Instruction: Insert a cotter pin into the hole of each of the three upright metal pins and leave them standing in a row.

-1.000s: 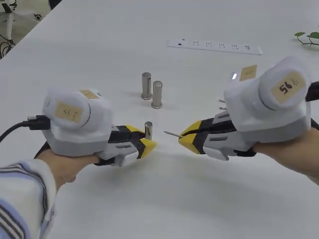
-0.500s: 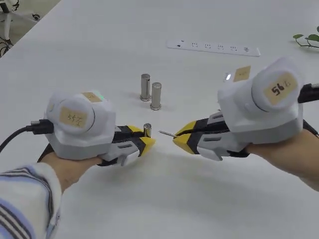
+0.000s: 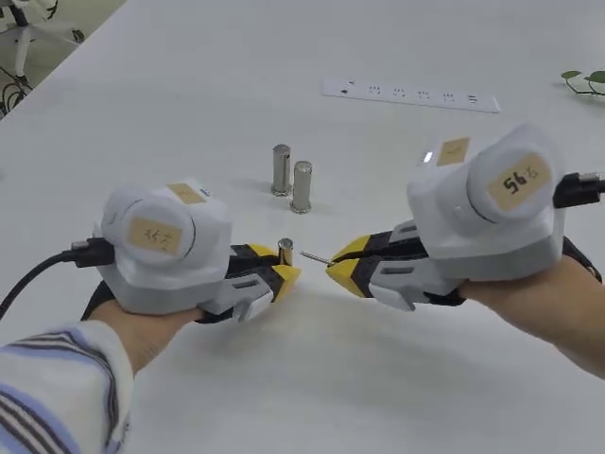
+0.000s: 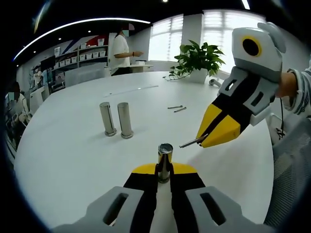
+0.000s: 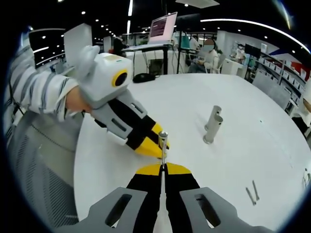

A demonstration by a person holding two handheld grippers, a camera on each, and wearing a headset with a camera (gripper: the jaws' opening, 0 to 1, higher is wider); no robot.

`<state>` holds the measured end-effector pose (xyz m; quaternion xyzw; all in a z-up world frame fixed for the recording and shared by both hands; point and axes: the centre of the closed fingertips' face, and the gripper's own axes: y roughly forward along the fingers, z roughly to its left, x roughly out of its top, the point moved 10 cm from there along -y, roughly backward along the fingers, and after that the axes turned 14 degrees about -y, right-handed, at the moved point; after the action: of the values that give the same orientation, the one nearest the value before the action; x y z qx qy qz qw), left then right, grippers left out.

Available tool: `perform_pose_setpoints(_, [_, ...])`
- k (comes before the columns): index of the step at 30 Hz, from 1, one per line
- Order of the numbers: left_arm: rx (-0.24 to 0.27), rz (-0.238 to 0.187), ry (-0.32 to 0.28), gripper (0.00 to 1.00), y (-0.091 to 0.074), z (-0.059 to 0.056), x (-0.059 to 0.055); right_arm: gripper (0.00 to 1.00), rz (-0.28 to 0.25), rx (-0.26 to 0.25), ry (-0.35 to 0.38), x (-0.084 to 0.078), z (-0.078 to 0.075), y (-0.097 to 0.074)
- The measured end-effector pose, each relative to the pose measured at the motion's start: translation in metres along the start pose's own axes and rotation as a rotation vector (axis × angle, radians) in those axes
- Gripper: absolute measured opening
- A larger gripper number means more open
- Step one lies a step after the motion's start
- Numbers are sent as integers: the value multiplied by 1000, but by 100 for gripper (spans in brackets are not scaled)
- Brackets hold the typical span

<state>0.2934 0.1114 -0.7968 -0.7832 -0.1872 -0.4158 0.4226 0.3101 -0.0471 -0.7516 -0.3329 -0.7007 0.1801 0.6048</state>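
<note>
Left tongs (image 3: 286,273) closed on the lower part of a short silver steel cylinder pin (image 3: 285,250), which stands upright on the white counter (image 3: 189,95) close in front of you. Right tongs (image 3: 337,270) pinched shut on one end of a thin grey wire cotter pin (image 3: 317,257). Its free tip points at the cylinder's top, just beside it. Contact can't be judged.

Cross hole not visible from any angle, so you can't confirm it faces the wire.

Risks, as judged:
- Hole turned away or wire off its height: the tip skids on the steel and shoves the cylinder askew in the left tongs.
- Wire held only at one end: a sideways push could swivel it in the right tongs or bend it.
- The other cylinders stand well behind the work. A wide sweep of either hand could topple them.

Count:
- one white power strip (image 3: 408,95), far side
- three steel cylinders: one held, two standing side by side (image 3: 281,170) (image 3: 302,186)
- three cotter pins: one held, two spare cotter pins lying loose (image 4: 175,107) (image 4: 180,109)
</note>
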Motion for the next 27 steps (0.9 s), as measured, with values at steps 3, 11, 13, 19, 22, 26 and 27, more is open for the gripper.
perform_pose_setpoints(3, [12, -2, -2, 7, 0, -1, 0, 2, -5, -4, 1, 1, -1, 1])
perform_pose_setpoints(11, [45, -11, 4, 7, 0, -5, -2, 2, -7, -4, -9, 4, -2, 4])
perform_pose_setpoints(13, [49, -11, 3, 7, 0, -5, -2, 2, -6, -3, -12, 3, -1, 5])
perform_pose_setpoints(19, [61, -12, 11, 7, 0, -7, -2, 2, -15, -6, -18, 3, 0, 7])
perform_pose_setpoints(22, [62, -11, 14, 7, 0, -7, -2, 2, -23, -11, -24, 3, 0, 8])
perform_pose_setpoints(26, [62, -10, 15, 7, 0, -6, -2, 2, -34, -14, -34, 2, -1, 10])
perform_pose_setpoints(27, [62, -10, 17, 7, 0, -6, -2, 2, -36, -15, -36, 2, -1, 11])
